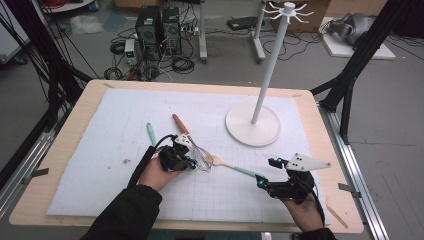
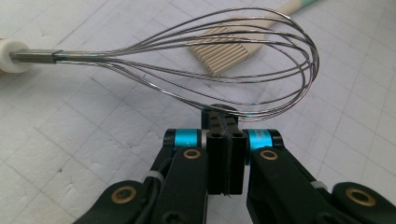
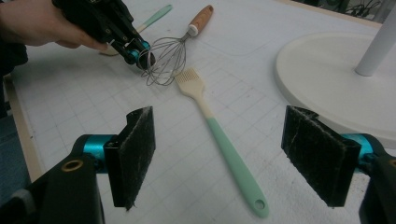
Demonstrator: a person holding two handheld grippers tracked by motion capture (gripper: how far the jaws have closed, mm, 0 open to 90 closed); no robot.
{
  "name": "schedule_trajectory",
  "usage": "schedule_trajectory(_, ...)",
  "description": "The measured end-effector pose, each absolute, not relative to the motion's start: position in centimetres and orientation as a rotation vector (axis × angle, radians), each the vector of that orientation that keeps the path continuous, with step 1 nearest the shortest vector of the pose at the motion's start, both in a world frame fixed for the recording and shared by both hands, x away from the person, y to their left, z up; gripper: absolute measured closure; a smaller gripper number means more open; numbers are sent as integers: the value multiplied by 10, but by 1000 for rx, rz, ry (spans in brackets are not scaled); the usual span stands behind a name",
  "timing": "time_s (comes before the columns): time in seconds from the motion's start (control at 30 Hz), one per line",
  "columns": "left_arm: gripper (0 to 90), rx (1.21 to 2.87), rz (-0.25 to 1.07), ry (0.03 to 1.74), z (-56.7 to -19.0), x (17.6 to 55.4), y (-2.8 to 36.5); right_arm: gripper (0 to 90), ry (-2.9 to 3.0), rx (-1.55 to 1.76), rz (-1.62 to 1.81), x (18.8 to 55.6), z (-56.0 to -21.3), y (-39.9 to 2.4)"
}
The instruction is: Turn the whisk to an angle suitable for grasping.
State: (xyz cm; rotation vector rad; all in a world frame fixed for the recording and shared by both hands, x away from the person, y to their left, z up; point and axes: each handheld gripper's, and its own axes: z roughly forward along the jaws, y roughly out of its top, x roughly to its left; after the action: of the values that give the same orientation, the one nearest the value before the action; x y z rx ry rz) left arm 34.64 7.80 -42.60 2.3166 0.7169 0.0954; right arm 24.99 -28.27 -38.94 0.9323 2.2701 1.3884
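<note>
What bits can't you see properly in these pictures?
- Whisk handle: cut off by the left edge in the left gripper view.
- Brush handle: runs past the top edge there; wires cross its bristles.
- Second mint utensil: its near end is behind the left gripper in the high view.
- Stand top: cut off in the right gripper view.

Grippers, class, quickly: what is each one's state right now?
Left gripper: jaws shut on a wire of the whisk.
Right gripper: jaws open, holding nothing, the pastry brush lying ahead.
</note>
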Motion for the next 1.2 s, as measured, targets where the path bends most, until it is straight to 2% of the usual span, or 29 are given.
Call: schedule_trajectory(1.2, 895, 2337, 95, 686, -425, 344, 71, 247, 2274, 938, 1387, 249, -389, -283)
